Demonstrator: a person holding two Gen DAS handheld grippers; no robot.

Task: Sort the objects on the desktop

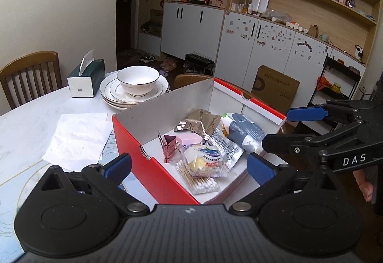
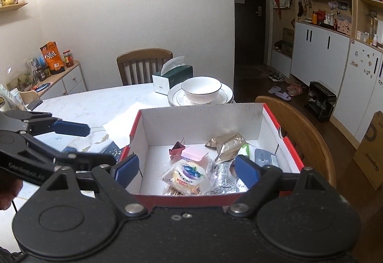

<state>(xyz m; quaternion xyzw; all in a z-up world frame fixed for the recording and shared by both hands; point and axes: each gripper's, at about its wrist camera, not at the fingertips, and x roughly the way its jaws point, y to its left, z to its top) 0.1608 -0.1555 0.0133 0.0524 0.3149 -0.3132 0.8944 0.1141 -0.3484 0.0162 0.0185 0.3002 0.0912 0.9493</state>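
A red cardboard box (image 1: 167,174) (image 2: 182,198) with a white inside stands at the table's edge. In it lie a pink eraser (image 1: 190,139) (image 2: 194,154), rose-gold binder clips (image 1: 170,145) (image 2: 177,148), a bag of cotton swabs (image 1: 201,183), a round snack pack (image 1: 205,161) (image 2: 189,174), a gold wrapper (image 1: 203,122) (image 2: 227,143) and a grey pouch (image 1: 241,131) (image 2: 263,157). My left gripper (image 1: 189,167) (image 2: 100,144) hovers open over the box's near left corner. My right gripper (image 2: 186,169) (image 1: 287,129) hovers open above the box's near side. Neither holds anything.
A green tissue box (image 1: 88,79) (image 2: 172,79) and a white bowl (image 1: 137,80) (image 2: 201,89) on stacked plates stand behind the box. A white paper sheet (image 1: 76,136) lies to its left. A wooden chair (image 2: 304,134) stands right of the box, another chair (image 1: 28,76) at the table's far side.
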